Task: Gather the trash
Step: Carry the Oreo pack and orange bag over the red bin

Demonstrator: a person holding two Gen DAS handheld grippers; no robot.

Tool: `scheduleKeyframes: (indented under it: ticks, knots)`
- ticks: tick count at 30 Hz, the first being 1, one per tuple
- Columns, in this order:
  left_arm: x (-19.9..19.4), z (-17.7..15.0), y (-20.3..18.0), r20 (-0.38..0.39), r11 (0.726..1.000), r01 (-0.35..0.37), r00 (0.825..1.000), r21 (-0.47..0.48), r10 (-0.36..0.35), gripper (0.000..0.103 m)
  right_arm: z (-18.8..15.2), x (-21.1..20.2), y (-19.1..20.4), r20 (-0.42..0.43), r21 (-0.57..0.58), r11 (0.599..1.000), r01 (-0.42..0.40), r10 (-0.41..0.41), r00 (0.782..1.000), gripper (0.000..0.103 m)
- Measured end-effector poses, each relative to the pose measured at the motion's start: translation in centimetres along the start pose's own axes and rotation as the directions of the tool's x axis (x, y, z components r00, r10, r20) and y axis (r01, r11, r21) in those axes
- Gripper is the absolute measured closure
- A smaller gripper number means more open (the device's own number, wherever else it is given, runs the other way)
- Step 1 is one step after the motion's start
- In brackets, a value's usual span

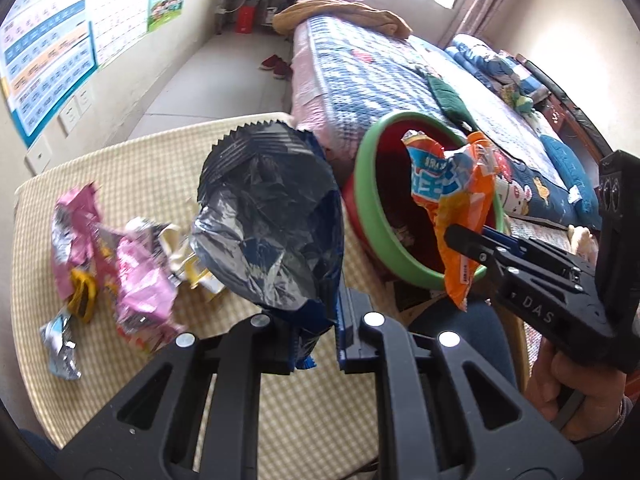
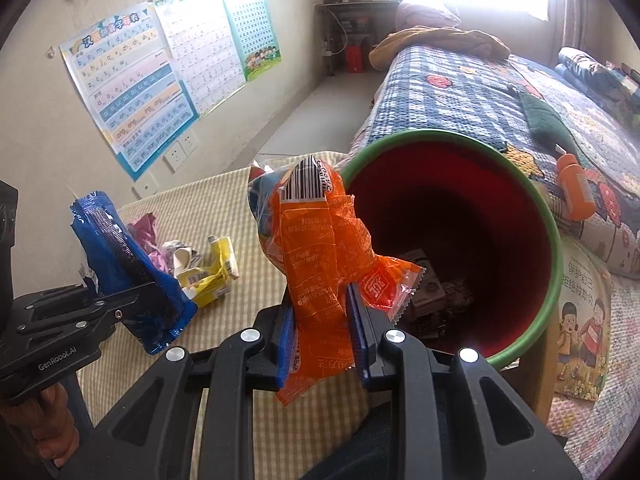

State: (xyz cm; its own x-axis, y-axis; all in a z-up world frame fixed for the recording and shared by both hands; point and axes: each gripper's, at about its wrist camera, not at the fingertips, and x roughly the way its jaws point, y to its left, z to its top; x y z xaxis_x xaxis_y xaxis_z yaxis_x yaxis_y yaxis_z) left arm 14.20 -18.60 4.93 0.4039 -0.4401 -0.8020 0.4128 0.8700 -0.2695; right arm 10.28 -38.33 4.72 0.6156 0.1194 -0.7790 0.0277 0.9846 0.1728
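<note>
The bed (image 2: pixel 460 92) is the largest thing, running along the right under a quilted blue-and-white checked cover, soft and bumpy, with a mustard blanket (image 2: pixel 436 40) bunched at its far end. Three glossy paper posters (image 2: pixel 132 88) hang on the wall. The table (image 1: pixel 132 168) is rectangular with rounded corners, covered in a cream cloth with a fine woven check.

One round bin (image 2: pixel 452 240) stands at the table's right edge, between table and bed: smooth red plastic walls, a green rim, and some scraps of packaging lying at its bottom.

The left gripper (image 1: pixel 316 344) is clamped on the lower end of one blue snack bag (image 1: pixel 272 224), crinkled foil with a silver lining and a saw-toothed top edge, held upright above the table. The right gripper (image 2: pixel 320 332) pinches one orange wrapper (image 2: pixel 320 248), thin creased plastic printed with a barcode, held just in front of the bin's mouth.

On the cloth, well left of the bin, lie crumpled wrappers: two pink ones (image 1: pixel 120 256), one yellow (image 2: pixel 212 276), and one small silver piece (image 1: pixel 60 344). One small orange bottle (image 2: pixel 574 186) rests on the bed.
</note>
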Motion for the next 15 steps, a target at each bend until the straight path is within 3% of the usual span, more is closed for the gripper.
scheduleKeyframes:
  ticks: [15]
  knots:
    - [4.6, 4.9, -6.6, -0.016, 0.992, 0.096, 0.995, 0.088, -0.095, 0.09, 1.2, -0.2, -9.0, 0.027, 0.145, 0.987, 0.075, -0.08, 0.996, 0.079]
